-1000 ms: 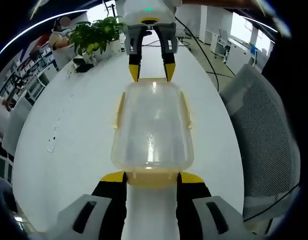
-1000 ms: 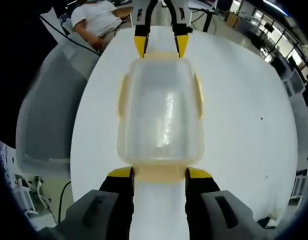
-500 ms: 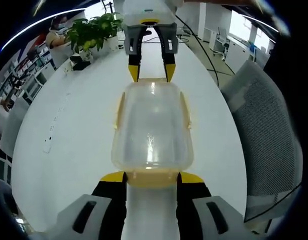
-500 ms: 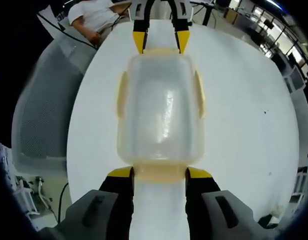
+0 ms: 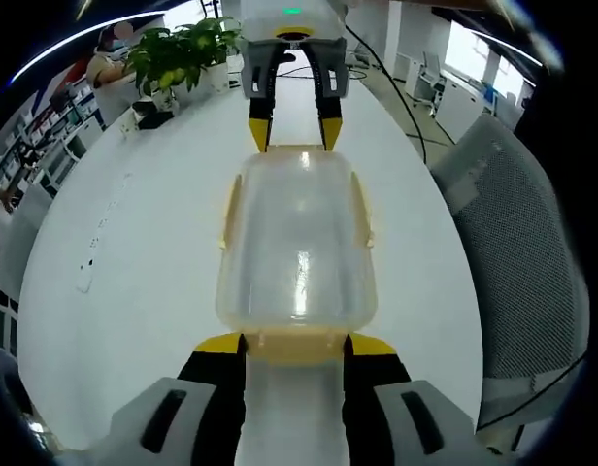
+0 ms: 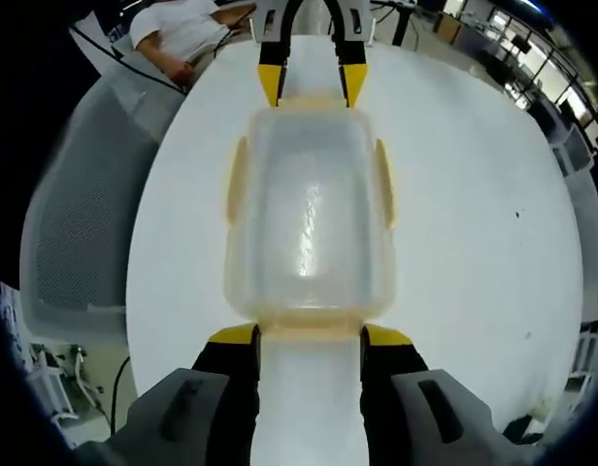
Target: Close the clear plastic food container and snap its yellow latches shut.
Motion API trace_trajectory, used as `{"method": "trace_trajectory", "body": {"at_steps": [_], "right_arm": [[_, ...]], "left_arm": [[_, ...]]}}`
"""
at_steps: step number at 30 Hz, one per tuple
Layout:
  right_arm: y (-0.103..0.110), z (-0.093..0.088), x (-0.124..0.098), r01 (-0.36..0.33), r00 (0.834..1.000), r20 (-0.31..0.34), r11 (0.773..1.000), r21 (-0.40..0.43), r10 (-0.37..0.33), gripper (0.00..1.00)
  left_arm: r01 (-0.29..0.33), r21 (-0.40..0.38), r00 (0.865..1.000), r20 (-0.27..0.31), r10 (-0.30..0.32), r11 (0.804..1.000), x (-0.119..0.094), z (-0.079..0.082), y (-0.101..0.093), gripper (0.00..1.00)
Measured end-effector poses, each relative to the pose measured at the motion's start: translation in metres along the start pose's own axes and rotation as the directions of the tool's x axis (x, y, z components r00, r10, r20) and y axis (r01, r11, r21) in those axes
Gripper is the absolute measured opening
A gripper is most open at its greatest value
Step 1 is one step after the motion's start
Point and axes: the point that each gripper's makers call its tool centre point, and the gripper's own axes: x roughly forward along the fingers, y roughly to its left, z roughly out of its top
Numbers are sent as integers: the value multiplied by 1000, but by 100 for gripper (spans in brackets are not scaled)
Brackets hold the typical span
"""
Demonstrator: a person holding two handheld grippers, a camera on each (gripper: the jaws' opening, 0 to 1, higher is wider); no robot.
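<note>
Now the clear container (image 5: 297, 248) sits on the white table (image 5: 134, 252) between both grippers. The left gripper (image 5: 295, 344) and right gripper (image 6: 309, 336) look open around its end latches, I think; press each evenly

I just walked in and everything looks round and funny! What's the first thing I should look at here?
Look at the clear plastic food container sitting on the white table, with yellow latches along its sides. A yellow-tipped gripper waits at each short end: the left gripper at the near end in the left gripper view, the right gripper at the far end. A leafy green plant stands at the table's far edge.
</note>
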Motion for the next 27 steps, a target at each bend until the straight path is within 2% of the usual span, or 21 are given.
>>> {"method": "trace_trajectory", "body": {"at_steps": [9,11,13,16,23,27], "right_arm": [[0,-4,3,7,1000,-3,1000,0,-7,36],[2,-8,4,1,1000,-14,1000,19,0,29],[2,-11,6,8,1000,-15,1000,2,-8,25],[1,-10,6,16,1000,6,999,37,-17,30],[2,-10,-4,40,999,22,998,49,-41,31],[2,-6,-14,64,997,48,996,65,-67,32]], "left_arm": [[9,-13,1000,12,-9,1000,3,0,1,33],[16,-17,1000,18,-16,1000,3,-1,-1,33],[15,-20,1000,21,-15,1000,3,-1,-1,33],[13,-18,999,30,-13,1000,3,-1,-1,34],[-5,-23,999,40,6,1000,-4,-1,0,36],[-25,-51,998,50,28,998,-11,3,-1,36]]}}
